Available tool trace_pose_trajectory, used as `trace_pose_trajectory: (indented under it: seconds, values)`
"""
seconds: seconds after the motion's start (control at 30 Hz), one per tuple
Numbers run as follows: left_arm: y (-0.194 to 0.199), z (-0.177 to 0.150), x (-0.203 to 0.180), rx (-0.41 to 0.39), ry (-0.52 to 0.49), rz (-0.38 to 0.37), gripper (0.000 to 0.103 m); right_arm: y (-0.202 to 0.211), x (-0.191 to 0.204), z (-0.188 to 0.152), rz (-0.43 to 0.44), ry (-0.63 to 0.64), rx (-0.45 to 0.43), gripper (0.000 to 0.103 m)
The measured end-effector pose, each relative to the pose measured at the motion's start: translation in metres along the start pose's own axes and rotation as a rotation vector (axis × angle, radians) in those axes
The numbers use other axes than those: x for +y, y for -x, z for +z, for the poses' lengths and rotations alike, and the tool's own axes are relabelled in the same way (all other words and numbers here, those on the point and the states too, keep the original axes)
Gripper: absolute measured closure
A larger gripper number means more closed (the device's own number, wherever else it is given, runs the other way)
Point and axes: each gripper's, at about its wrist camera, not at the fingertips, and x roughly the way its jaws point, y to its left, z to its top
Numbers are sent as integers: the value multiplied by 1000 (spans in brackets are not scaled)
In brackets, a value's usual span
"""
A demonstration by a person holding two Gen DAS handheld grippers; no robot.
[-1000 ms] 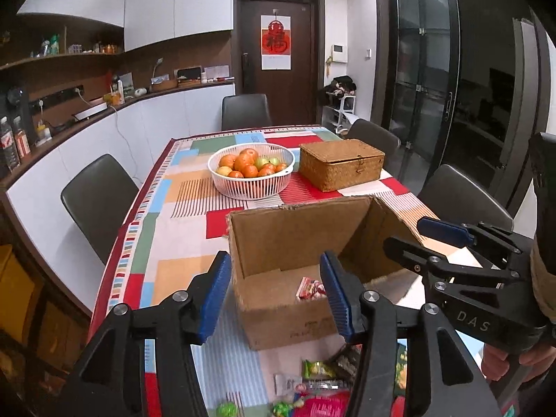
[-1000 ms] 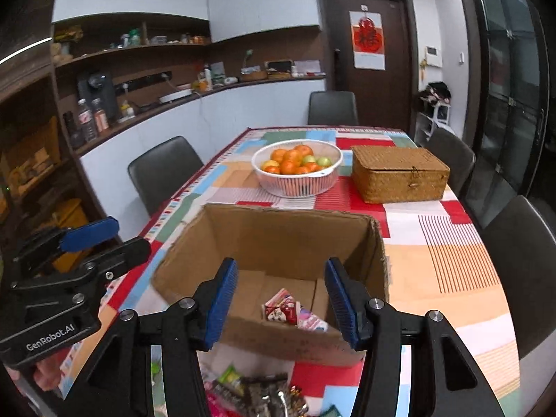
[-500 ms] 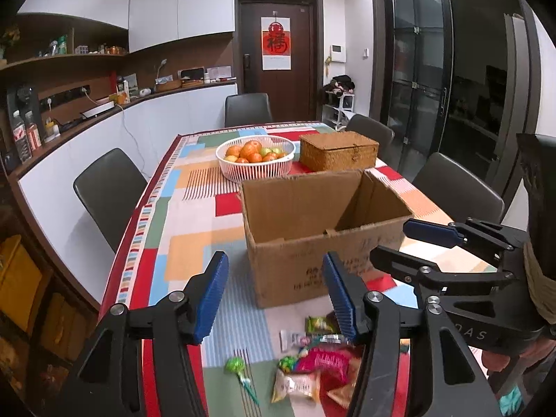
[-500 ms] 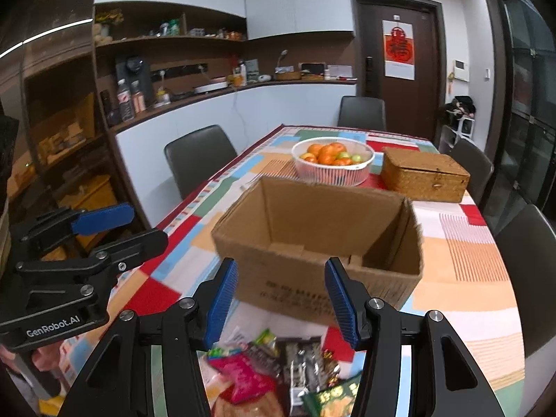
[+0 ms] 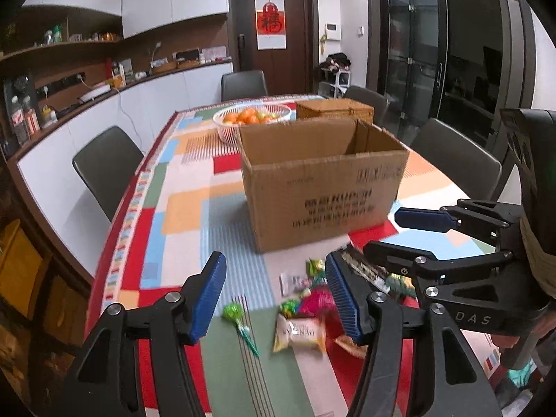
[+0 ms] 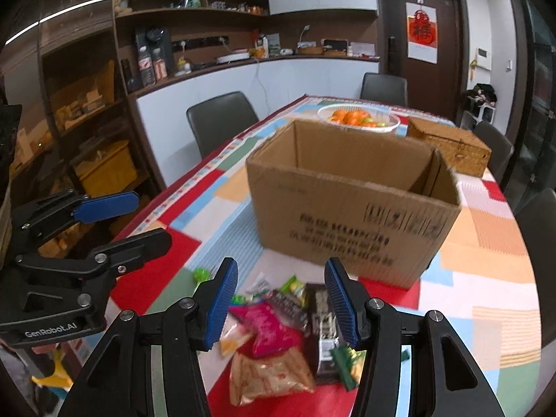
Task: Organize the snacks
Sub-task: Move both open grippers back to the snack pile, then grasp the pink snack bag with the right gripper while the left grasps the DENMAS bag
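An open cardboard box (image 5: pixel 323 191) (image 6: pixel 347 215) stands on the patchwork tablecloth. In front of it lies a loose pile of snack packets (image 5: pixel 305 299) (image 6: pixel 278 323), with a green lollipop (image 5: pixel 232 312) (image 6: pixel 201 274) at its left edge. My left gripper (image 5: pixel 276 295) hovers above the pile's left side; its jaws are opening and nothing is between them. It appears in the right wrist view as left gripper (image 6: pixel 139 224). My right gripper (image 6: pixel 281 299) hangs open over the middle of the pile, above a pink packet (image 6: pixel 267 326) and a dark packet (image 6: pixel 321 316), holding nothing. It shows at the right of the left wrist view as right gripper (image 5: pixel 399 236).
Behind the box are a white basket of oranges (image 5: pixel 250 118) and a wicker box (image 5: pixel 333 109). Dark chairs (image 5: pixel 104 166) line the table's sides. The table's left edge (image 5: pixel 114 243) is near the left gripper. A counter and shelves run along the left wall.
Both grippers have pulled back from above the box and sunk toward the snack pile. The box now looks farther off, its inside hidden. The left jaws have widened slightly.
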Motion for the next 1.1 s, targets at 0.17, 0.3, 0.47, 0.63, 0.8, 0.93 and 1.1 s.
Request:
trace_pose_trajectory:
  seconds: [0.17,0.3,0.47,0.63,0.8,0.93,1.1]
  values:
    - [-9,-18,-2,38,-8,-12,44,-12,4,-17,18,19,54,50]
    - [-17,-33,-5,72,-41,-16,43,-21,4,-29,28,23,95,50]
    - [-29,-47,-3,113,-53,-42,43,-34,5,-40,27,40,140,50]
    - [-45,-57,0,160,-30,-82,43,-48,7,-46,44,57,180,50]
    - [-60,-64,1,199,-4,-110,43,-64,4,-50,53,61,222,50]
    - [-72,-68,0,228,12,-130,43,-75,1,-52,65,54,249,50]
    - [-84,-72,0,259,34,-156,43,-88,-3,-54,86,48,282,50]
